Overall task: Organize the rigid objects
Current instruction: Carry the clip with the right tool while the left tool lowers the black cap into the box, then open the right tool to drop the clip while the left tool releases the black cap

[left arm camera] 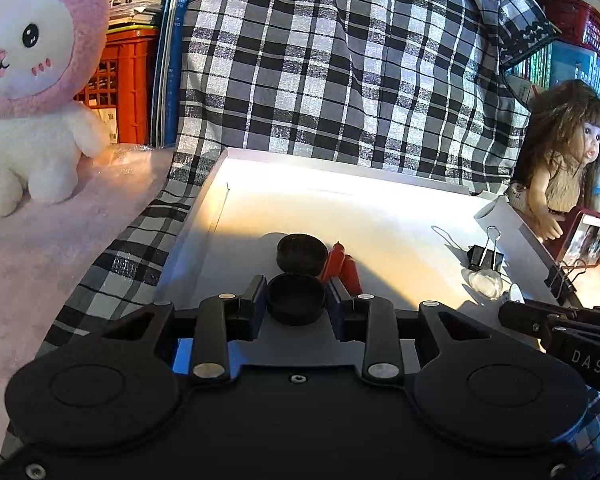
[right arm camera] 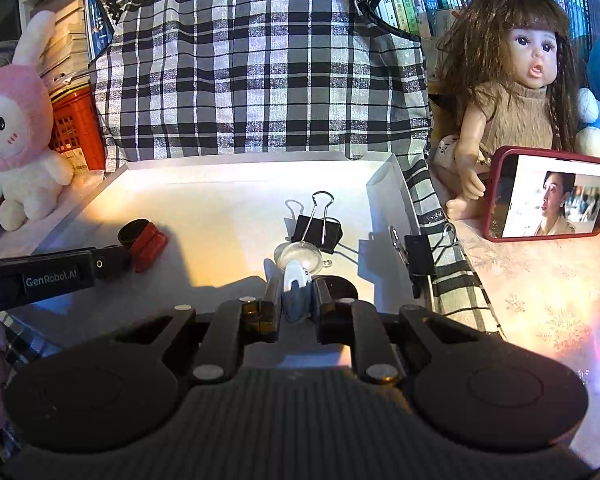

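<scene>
In the left wrist view my left gripper [left arm camera: 296, 300] is shut on a round black cap [left arm camera: 296, 307], low over the white tray [left arm camera: 379, 208]. Just ahead on the tray lie a second black cap [left arm camera: 301, 254] and two red sticks [left arm camera: 345, 270], touching each other. In the right wrist view my right gripper [right arm camera: 296, 292] is shut on a thin whitish piece [right arm camera: 295, 280] held edge-on. A clear dome [right arm camera: 298, 257] and a black binder clip [right arm camera: 317, 228] sit right in front of it. A dark round thing [right arm camera: 341, 285] shows behind the right finger.
A second binder clip [right arm camera: 419, 256] grips the tray's right wall. Checked cloth [left arm camera: 339, 60] covers the back. A pink plush rabbit [left arm camera: 32, 80] sits left of the tray. A doll [right arm camera: 515, 92] and a red-cased phone [right arm camera: 551, 200] stand to the right.
</scene>
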`<move>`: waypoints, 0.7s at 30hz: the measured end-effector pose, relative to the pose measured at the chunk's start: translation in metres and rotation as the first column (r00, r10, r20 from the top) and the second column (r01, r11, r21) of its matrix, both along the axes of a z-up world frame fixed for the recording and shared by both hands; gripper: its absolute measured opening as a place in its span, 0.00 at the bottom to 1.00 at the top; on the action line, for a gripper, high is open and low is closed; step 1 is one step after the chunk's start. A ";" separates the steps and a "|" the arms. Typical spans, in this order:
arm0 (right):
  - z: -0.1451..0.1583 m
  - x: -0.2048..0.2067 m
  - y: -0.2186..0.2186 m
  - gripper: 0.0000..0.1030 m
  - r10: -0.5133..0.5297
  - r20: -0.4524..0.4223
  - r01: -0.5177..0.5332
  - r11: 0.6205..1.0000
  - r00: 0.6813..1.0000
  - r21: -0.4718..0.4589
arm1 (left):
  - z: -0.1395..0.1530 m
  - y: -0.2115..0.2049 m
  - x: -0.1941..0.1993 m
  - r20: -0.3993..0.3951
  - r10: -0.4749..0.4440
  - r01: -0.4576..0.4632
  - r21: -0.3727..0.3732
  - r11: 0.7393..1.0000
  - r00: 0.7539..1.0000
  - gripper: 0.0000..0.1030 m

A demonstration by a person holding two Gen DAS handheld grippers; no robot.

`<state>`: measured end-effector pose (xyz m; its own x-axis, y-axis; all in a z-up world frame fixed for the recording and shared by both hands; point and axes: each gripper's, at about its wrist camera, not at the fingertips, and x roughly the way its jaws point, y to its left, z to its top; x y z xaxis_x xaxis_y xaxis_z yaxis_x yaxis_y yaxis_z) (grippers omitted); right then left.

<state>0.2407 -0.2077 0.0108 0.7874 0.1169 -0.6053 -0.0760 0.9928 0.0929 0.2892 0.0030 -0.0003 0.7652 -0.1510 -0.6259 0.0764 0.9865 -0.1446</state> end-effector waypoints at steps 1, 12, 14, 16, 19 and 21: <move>0.000 0.000 0.000 0.19 0.000 0.002 0.000 1.000 1.000 -0.001 | -0.001 -0.001 0.000 0.004 -0.002 0.002 0.006 1.000 1.000 0.30; 0.001 -0.003 -0.001 0.28 -0.012 0.012 0.012 1.000 1.000 0.011 | -0.001 -0.004 -0.004 0.018 -0.020 0.020 0.032 0.999 1.000 0.39; 0.002 -0.005 -0.002 0.40 -0.014 0.012 0.014 1.000 1.000 0.019 | 0.002 -0.004 -0.008 0.017 -0.035 0.034 0.021 0.999 0.999 0.45; 0.003 -0.009 -0.003 0.43 -0.012 0.020 0.012 1.000 1.000 0.024 | 0.006 -0.005 -0.014 0.021 -0.041 0.040 0.021 0.999 0.999 0.50; 0.007 -0.017 -0.001 0.49 -0.004 0.036 0.003 1.000 0.999 0.009 | 0.014 -0.006 -0.025 0.039 -0.049 0.048 0.026 0.999 0.998 0.58; 0.010 -0.026 0.000 0.54 0.004 0.051 -0.004 1.000 0.999 0.003 | 0.020 -0.005 -0.034 0.055 -0.054 0.053 0.022 0.998 0.997 0.61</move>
